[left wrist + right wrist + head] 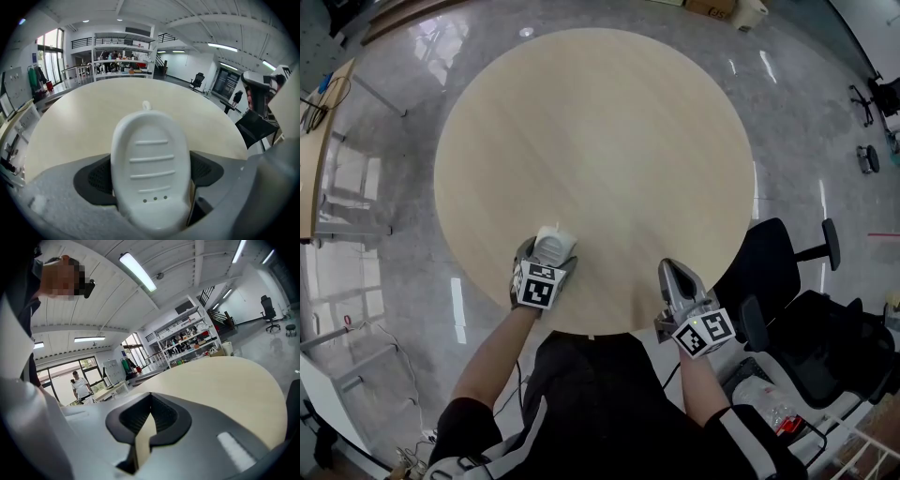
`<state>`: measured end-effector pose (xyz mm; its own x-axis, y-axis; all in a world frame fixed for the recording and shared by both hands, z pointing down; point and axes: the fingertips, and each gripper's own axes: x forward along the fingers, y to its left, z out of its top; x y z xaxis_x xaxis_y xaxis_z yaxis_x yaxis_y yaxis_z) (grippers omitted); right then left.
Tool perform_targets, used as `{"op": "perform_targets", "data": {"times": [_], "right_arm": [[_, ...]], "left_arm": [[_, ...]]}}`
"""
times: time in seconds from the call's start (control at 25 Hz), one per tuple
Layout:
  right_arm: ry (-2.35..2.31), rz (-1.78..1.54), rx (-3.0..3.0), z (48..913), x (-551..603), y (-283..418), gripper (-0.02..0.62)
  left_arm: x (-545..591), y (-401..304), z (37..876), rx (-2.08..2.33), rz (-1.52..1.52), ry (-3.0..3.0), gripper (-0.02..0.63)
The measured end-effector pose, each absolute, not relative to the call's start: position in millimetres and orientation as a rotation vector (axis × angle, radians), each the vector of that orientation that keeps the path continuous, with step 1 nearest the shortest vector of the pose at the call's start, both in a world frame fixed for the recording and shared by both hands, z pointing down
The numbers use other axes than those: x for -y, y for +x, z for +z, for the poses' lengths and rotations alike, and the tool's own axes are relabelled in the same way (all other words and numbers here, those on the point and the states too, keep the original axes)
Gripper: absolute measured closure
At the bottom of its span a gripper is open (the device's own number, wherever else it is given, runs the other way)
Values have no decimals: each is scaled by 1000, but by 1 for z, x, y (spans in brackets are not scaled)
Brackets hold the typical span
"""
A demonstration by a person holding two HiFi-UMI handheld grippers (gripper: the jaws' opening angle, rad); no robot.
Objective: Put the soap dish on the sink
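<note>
Left gripper view: the white soap dish [151, 168] lies lengthwise between the left gripper's [549, 255] jaws. They stand wide, bracketing its long sides, with a sliver of gap on the right. It sits low over the near edge of the round worktop [600, 141]. No sink shows. It is likely rigid, light and glossy, hence slippery, and best held across its narrow width. The right gripper's [672, 272] jaws are closed and empty.

Left hand-held gripper [549, 251] wide (right [669, 272] closed)
</note>
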<state>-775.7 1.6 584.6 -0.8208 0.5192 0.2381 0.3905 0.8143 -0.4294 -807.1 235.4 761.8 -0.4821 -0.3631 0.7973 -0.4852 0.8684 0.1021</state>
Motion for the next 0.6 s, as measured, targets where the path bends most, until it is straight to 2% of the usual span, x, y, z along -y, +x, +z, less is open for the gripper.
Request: {"op": "perform_targets", "data": {"times": [0.4, 0.6], "right_arm": [[-711, 523, 2658, 582, 0, -777, 589], [-758, 492, 2687, 563, 6, -784, 589]], "left_arm": [[-234, -812, 774, 2102, 134, 590, 143], [-220, -817, 724, 2214, 142, 620, 143]]}}
